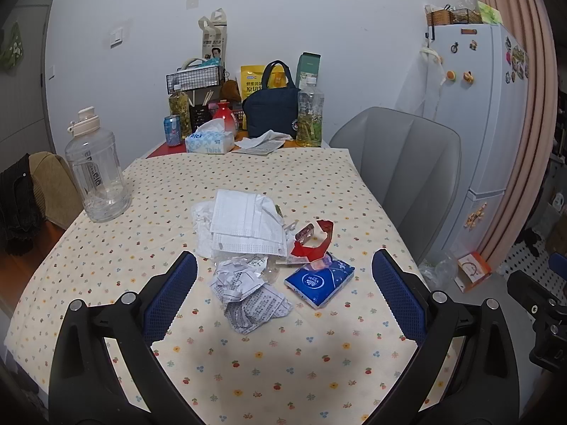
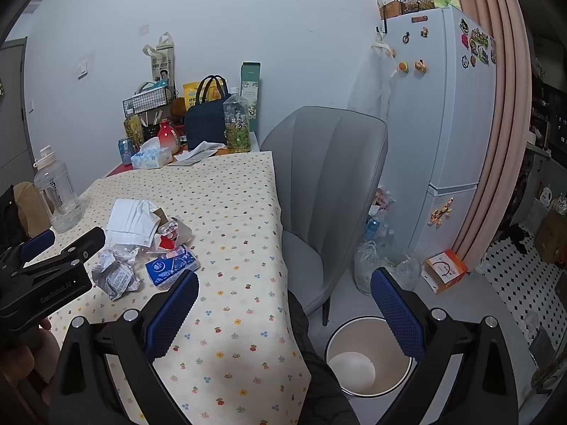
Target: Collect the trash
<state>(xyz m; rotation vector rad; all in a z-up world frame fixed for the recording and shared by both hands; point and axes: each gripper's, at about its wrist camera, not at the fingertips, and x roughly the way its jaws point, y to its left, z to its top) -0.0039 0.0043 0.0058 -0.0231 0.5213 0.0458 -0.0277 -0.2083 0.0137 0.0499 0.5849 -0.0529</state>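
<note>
Left wrist view: the left gripper (image 1: 283, 283) gapes wide over crumpled paper (image 1: 248, 297) amid trash on the floral tablecloth (image 1: 283, 372). The right gripper (image 2: 283, 304), equally wide and empty, hangs above the bin (image 2: 368, 357).

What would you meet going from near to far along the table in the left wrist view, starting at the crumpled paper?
crumpled paper → white face masks → tissue box → navy lunch bag
</note>
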